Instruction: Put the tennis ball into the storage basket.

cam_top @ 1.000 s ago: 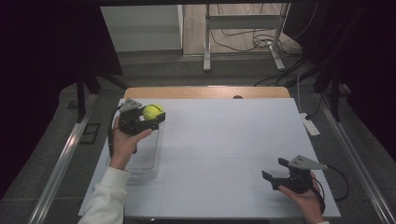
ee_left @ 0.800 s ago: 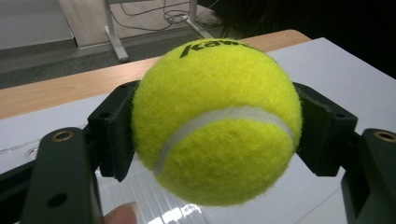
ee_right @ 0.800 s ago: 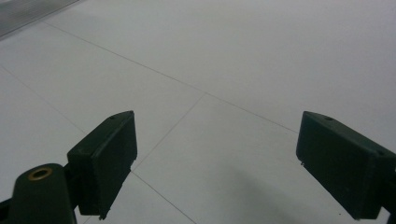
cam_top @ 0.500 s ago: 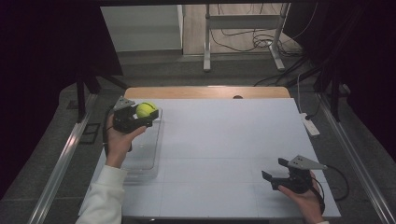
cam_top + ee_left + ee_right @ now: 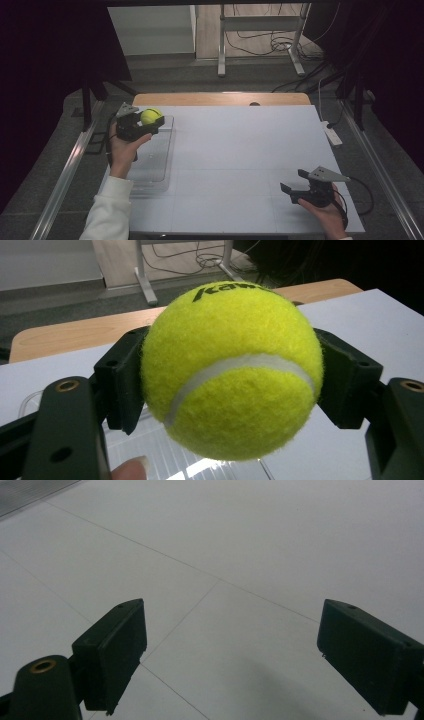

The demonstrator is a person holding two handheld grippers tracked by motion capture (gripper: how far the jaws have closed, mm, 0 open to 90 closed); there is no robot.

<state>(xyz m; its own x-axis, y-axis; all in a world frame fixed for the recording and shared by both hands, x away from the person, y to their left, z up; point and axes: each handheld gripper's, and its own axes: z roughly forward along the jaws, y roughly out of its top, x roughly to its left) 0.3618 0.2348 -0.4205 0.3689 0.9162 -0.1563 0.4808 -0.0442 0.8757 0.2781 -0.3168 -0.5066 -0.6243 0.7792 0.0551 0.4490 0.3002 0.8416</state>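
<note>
A yellow tennis ball (image 5: 150, 116) is clamped in my left gripper (image 5: 150, 123), held up over the far end of a clear plastic bin (image 5: 155, 170) at the table's left. Seen up close in the left gripper view, the ball (image 5: 231, 371) sits squeezed between both black pads, with a fingertip showing at the bottom edge. My right gripper (image 5: 295, 187) rests low near the front right of the white table (image 5: 240, 150), open. Between its two black fingers (image 5: 112, 650) there is only bare white tabletop.
A white power strip (image 5: 332, 133) lies at the table's right edge. A wooden strip (image 5: 220, 99) runs along the far edge. Metal rails flank both sides of the table, and a stand with cables sits on the floor beyond.
My left gripper has carried the ball away from me, from the bin's middle toward its far end. The right gripper has stayed in place.
</note>
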